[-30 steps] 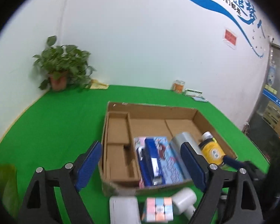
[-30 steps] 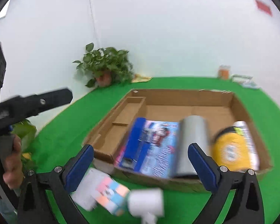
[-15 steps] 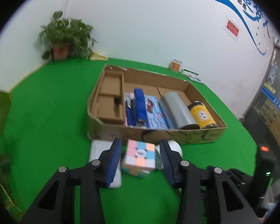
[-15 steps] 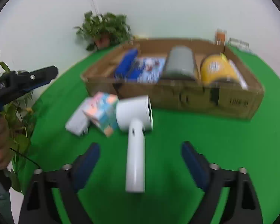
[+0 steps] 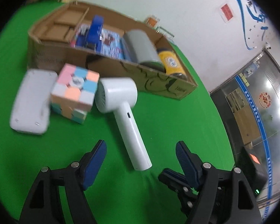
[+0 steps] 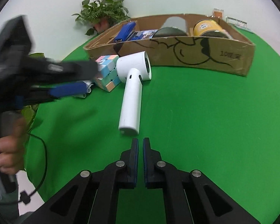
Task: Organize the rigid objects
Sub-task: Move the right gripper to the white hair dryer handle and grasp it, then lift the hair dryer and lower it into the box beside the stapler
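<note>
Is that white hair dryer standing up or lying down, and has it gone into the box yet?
Lying down, still outside. The hair dryer rests flat on the green cloth in front of the box, handle pointing toward the cameras.

White hair dryer (image 5: 121, 110) lying flat beside pastel cube (image 5: 75, 89), before cardboard box (image 5: 110, 65)

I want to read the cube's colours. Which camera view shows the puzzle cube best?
The left wrist view: the puzzle cube shows its whole top face and one side, unobstructed. In the right wrist view the left gripper partly covers the cube, which also sits farther off.
</note>
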A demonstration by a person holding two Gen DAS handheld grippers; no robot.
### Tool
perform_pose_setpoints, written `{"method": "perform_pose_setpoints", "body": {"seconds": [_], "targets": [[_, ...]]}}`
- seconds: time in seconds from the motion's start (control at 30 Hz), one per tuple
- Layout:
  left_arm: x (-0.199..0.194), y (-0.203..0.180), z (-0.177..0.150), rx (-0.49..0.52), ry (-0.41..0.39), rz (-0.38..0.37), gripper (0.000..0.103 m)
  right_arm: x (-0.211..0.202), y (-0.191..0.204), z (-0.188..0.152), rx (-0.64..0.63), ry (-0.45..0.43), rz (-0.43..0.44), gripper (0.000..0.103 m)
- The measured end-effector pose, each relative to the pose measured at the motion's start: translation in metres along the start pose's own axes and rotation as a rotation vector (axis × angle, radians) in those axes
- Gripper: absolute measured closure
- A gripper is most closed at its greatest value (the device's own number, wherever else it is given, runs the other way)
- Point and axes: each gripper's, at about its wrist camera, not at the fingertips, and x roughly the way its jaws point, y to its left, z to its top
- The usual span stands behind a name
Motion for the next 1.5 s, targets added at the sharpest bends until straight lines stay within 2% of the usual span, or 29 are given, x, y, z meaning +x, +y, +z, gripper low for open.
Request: {"method": "perform_pose_setpoints", "body": {"seconds": [0.03, 0.07, 0.1, 0.13, 0.23, 0.3, 0.53, 0.6, 0.67, 0.77, 0.97, 1.1, 1.17, 1.27, 1.5], "targets": [[0.012, 0.004, 0.004, -0.033, 0.034, -0.026, 0.029, -0.004, -0.001, -0.002, 0.006, -0.018, 0.010, 0.080], [0.019, 0.005, 0.007, -0.050, 0.055, -0.034, 0.029, -0.007, -0.003, -0.002, 0.016, -0.030, 0.018, 0.061], [0.028, 0.006, 0.010, -0.060, 0.071, -0.038, 0.030, -0.009, -0.005, -0.003, 0.028, -0.038, 0.030, 0.047], [0.035, 0.005, 0.014, -0.053, 0.082, -0.044, 0.038, -0.010, -0.005, -0.002, 0.030, -0.039, 0.036, 0.046], [0.052, 0.000, 0.017, -0.033, 0.130, -0.004, 0.055, -0.008, -0.005, 0.000, 0.029, -0.043, 0.019, 0.046], [0.059, 0.000, 0.016, -0.035, 0.156, 0.009, 0.066, -0.003, -0.007, 0.004, 0.042, -0.034, 0.025, 0.053], [0.058, -0.007, -0.007, -0.088, 0.194, -0.064, 0.072, 0.017, -0.005, 0.020, 0.034, -0.006, 0.016, 0.055], [0.060, -0.011, -0.015, -0.102, 0.208, -0.081, 0.072, 0.022, -0.006, 0.016, 0.029, 0.027, 0.012, 0.067], [0.062, -0.019, -0.026, -0.108, 0.227, -0.100, 0.072, 0.022, -0.003, 0.007, 0.021, 0.061, -0.002, 0.074], [0.071, -0.027, -0.030, -0.088, 0.271, -0.110, 0.071, 0.014, 0.000, -0.006, 0.017, 0.047, -0.033, 0.075], [0.073, -0.029, -0.025, -0.024, 0.259, -0.125, 0.069, 0.006, 0.004, -0.017, 0.041, 0.039, -0.066, 0.077], [0.073, -0.028, -0.023, -0.031, 0.254, -0.118, 0.070, 0.006, 0.005, -0.015, 0.054, 0.029, -0.080, 0.077], [0.069, -0.032, -0.019, -0.005, 0.235, -0.108, 0.071, 0.001, 0.007, -0.015, 0.060, 0.000, -0.091, 0.078], [0.044, -0.045, -0.009, 0.051, 0.159, -0.096, 0.071, -0.015, 0.014, -0.004, 0.052, -0.087, -0.090, 0.078], [-0.015, -0.082, 0.044, 0.189, -0.037, -0.072, 0.072, -0.057, 0.035, 0.057, -0.008, -0.301, -0.095, 0.078]]}}
